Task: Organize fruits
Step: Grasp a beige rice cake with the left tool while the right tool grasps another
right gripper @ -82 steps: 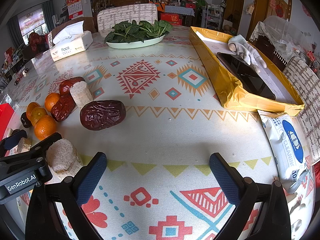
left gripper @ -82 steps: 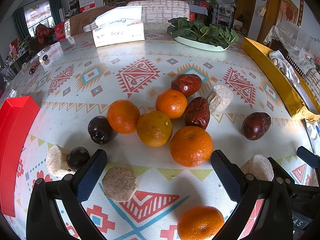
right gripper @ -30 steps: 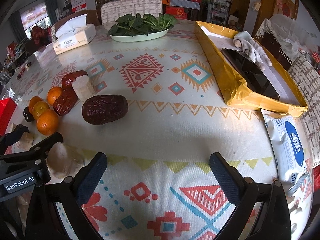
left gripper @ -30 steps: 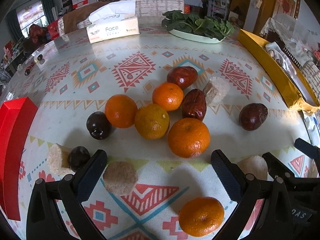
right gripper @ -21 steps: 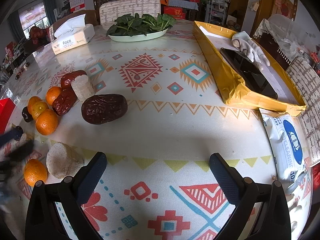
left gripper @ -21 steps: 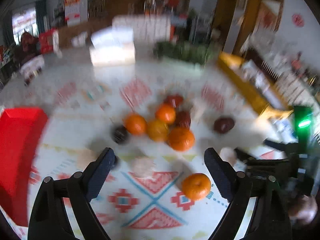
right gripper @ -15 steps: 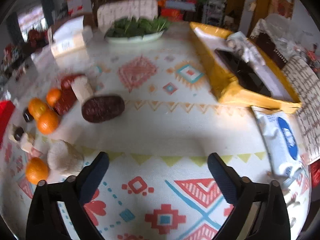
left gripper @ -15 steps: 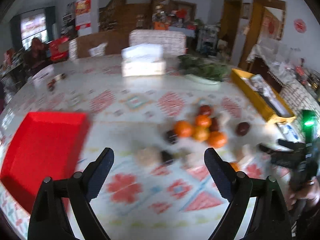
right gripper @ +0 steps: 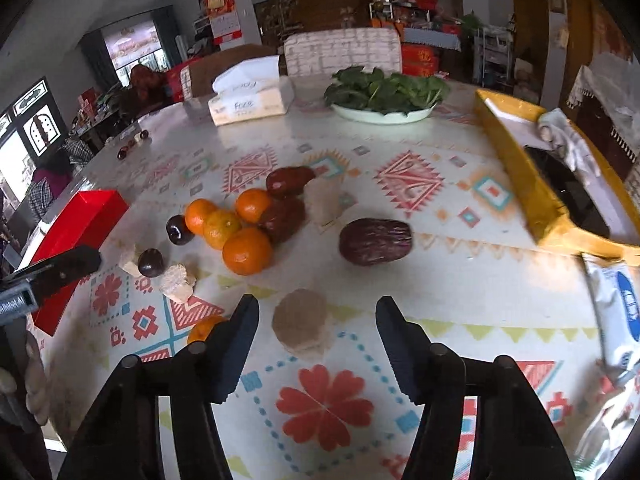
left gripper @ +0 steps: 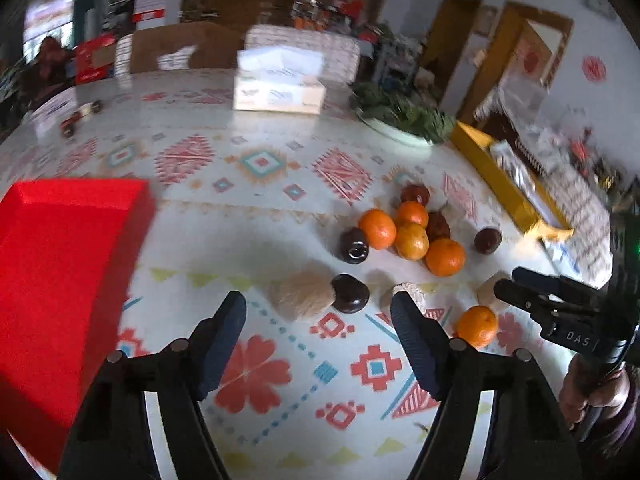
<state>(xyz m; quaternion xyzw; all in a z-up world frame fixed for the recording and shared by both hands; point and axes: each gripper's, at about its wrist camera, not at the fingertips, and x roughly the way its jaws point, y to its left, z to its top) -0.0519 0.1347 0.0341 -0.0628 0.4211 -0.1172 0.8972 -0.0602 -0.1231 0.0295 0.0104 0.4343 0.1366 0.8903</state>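
Several oranges (left gripper: pixel 412 236) lie in a cluster on the patterned table, with dark red dates (right gripper: pixel 375 241), dark plums (left gripper: pixel 349 293) and pale beige chunks (right gripper: pixel 300 323) around them. One orange (left gripper: pixel 476 326) lies apart, nearer me. A red tray (left gripper: pixel 52 256) sits at the left. My left gripper (left gripper: pixel 318 314) is open and empty, above the table short of a beige chunk (left gripper: pixel 301 294) and a plum. My right gripper (right gripper: pixel 316 322) is open and empty, with a beige chunk just beyond its tips. It also shows in the left wrist view (left gripper: pixel 560 308).
A tissue box (right gripper: pixel 250 98) and a plate of greens (right gripper: pixel 384 96) stand at the back. A long yellow box (right gripper: pixel 556 192) holding a dark object and a cloth runs along the right. A white wipes packet (right gripper: pixel 616 304) lies at the right edge.
Both grippers have pulled back and risen, so the fruit sits farther off. The left view has swung left, and the red tray fills its left side. The right gripper has shifted toward the fruit cluster.
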